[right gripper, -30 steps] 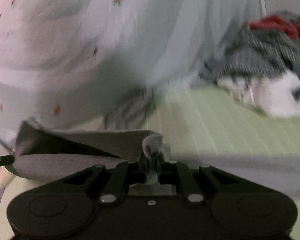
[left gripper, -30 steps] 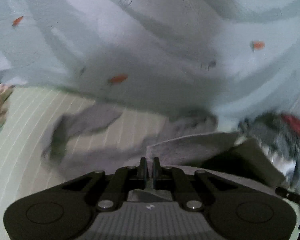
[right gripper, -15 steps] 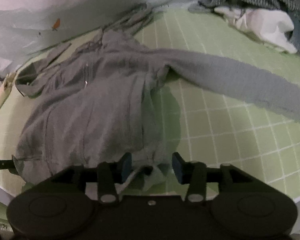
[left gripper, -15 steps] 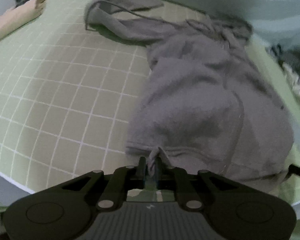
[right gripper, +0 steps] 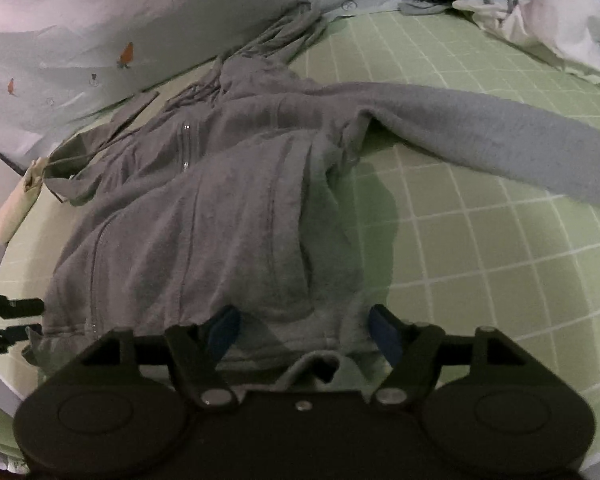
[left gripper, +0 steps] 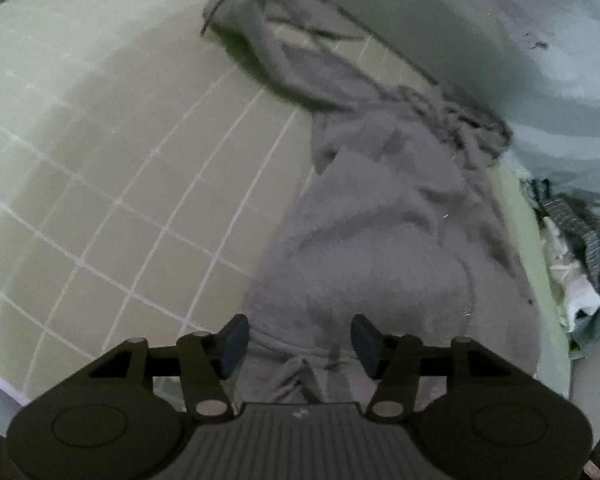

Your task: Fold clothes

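A grey zip-up hoodie (right gripper: 228, 208) lies spread front-up on the green grid mat (right gripper: 480, 248), its hem toward me. One sleeve (right gripper: 492, 136) stretches out to the right; the other sleeve (left gripper: 284, 60) runs to the far left in the left wrist view. My left gripper (left gripper: 298, 344) stands open over the hem of the hoodie (left gripper: 380, 248), its jaws wide apart with cloth lying loose between them. My right gripper (right gripper: 302, 330) is open too, straddling the hem's right corner without pinching it.
A pale blue sheet with small orange prints (right gripper: 120, 28) rises behind the mat. A pile of striped, white and red clothes (right gripper: 540, 8) sits at the far right, also seen as a heap of clothes (left gripper: 572, 256). The mat's near edge (left gripper: 4, 384) curves close below the grippers.
Both grippers lowered the hoodie onto the mat. The right one let go first, then the left opened and released the hem. The garment now lies flat.
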Available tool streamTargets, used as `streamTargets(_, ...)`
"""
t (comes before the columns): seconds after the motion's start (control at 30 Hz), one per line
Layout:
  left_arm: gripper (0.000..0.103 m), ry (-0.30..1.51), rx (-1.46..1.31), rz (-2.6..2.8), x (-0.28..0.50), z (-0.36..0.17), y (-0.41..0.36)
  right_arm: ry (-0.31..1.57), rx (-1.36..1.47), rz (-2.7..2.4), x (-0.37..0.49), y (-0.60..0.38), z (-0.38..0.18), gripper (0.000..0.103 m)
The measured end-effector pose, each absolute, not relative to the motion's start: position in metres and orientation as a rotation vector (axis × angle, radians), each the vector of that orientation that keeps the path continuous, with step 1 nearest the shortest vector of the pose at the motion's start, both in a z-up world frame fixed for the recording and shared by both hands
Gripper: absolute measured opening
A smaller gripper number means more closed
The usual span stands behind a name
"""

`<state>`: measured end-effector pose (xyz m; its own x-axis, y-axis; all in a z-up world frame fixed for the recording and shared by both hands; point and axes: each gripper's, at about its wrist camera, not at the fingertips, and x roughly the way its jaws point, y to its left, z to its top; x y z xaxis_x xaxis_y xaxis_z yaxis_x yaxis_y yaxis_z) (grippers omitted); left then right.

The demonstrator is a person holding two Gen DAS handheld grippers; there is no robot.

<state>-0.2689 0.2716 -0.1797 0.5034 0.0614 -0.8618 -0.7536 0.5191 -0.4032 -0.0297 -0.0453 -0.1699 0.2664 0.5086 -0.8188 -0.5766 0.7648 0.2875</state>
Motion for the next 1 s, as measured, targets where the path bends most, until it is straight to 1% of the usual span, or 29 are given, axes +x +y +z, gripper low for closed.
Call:
streamTargets(0.03, 0.052, 0.934, -0.851, 0.589, -0.266, -0.180, 0.267, 1.073, -0.085, 0.734, -0.030, -0.046, -0.171, 0.037)
streamTargets(0.07, 0.046, 0.954, -0.806, 0.598, -0.262, -0.181, 0.263, 1.071, -0.095, 0.737, -0.031, -0.047, -0.172, 0.022)
streamTargets(0.1, 0.025, 0.962, -0.789, 0.599, -0.263, -0.178, 0.260, 1.072, -0.097, 0.752, -0.033, -0.050, -0.170, 0.021)
streamTargets(0.13, 0.016, 0.964, -0.784, 0.598, -0.266, -0.175, 0.257, 1.072, -0.095, 0.766, -0.036, -0.054, -0.168, 0.016)
streamTargets(0.2, 0.012, 0.970, -0.773, 0.595, -0.271, -0.167, 0.250, 1.068, -0.043, 0.781, -0.041, -0.066, -0.153, 0.014)
streamTargets(0.23, 0.011, 0.973, -0.768, 0.594, -0.274, -0.164, 0.247, 1.067, -0.015, 0.787, -0.044, -0.074, -0.146, 0.013)
streamTargets(0.33, 0.012, 0.981, -0.752, 0.590, -0.282, -0.153, 0.238, 1.079, 0.089, 0.773, -0.050, -0.103, -0.124, 0.013)
streamTargets(0.37, 0.012, 0.984, -0.747, 0.589, -0.285, -0.149, 0.235, 1.108, 0.057, 0.752, -0.052, -0.105, -0.128, 0.014)
streamTargets(0.4, 0.015, 0.987, -0.742, 0.587, -0.288, -0.145, 0.232, 1.136, 0.025, 0.732, -0.053, -0.108, -0.133, 0.014)
streamTargets(0.43, 0.025, 1.020, -0.749, 0.603, -0.289, -0.152, 0.231, 1.164, -0.008, 0.711, -0.054, -0.109, -0.137, 0.017)
streamTargets(0.47, 0.026, 1.066, -0.763, 0.627, -0.289, -0.163, 0.231, 1.186, -0.045, 0.689, -0.053, -0.105, -0.143, 0.023)
streamTargets(0.5, 0.026, 1.112, -0.775, 0.651, -0.289, -0.174, 0.231, 1.208, -0.083, 0.667, -0.052, -0.101, -0.150, 0.026)
streamTargets(0.53, 0.025, 1.122, -0.781, 0.658, -0.289, -0.176, 0.232, 1.223, -0.114, 0.651, -0.050, -0.097, -0.154, 0.029)
streamTargets(0.57, 0.026, 1.115, -0.783, 0.657, -0.289, -0.174, 0.232, 1.201, -0.125, 0.657, -0.048, -0.093, -0.149, 0.041)
streamTargets(0.6, 0.032, 1.096, -0.772, 0.654, -0.289, -0.169, 0.233, 1.152, -0.147, 0.657, -0.047, -0.088, -0.142, 0.052)
streamTargets(0.63, 0.042, 1.071, -0.755, 0.653, -0.287, -0.162, 0.235, 1.104, -0.170, 0.656, -0.046, -0.083, -0.135, 0.074)
streamTargets(0.67, 0.047, 1.050, -0.741, 0.659, -0.285, -0.156, 0.238, 1.062, -0.195, 0.649, -0.044, -0.078, -0.129, 0.087)
streamTargets(0.7, 0.054, 1.030, -0.729, 0.665, -0.283, -0.151, 0.242, 1.025, -0.219, 0.643, -0.041, -0.071, -0.126, 0.088)
streamTargets(0.77, 0.059, 0.987, -0.714, 0.676, -0.278, -0.141, 0.249, 0.979, -0.244, 0.646, -0.030, -0.058, -0.121, 0.090)
streamTargets(0.83, 0.069, 0.947, -0.703, 0.681, -0.274, -0.131, 0.257, 0.956, -0.236, 0.657, -0.017, -0.043, -0.119, 0.095)
streamTargets(0.93, 0.074, 0.922, -0.654, 0.711, -0.264, -0.122, 0.271, 0.930, -0.194, 0.682, 0.007, -0.018, -0.115, 0.101)
streamTargets(1.0, 0.075, 0.911, -0.637, 0.736, -0.252, -0.119, 0.284, 0.933, -0.142, 0.716, 0.028, 0.000, -0.115, 0.101)
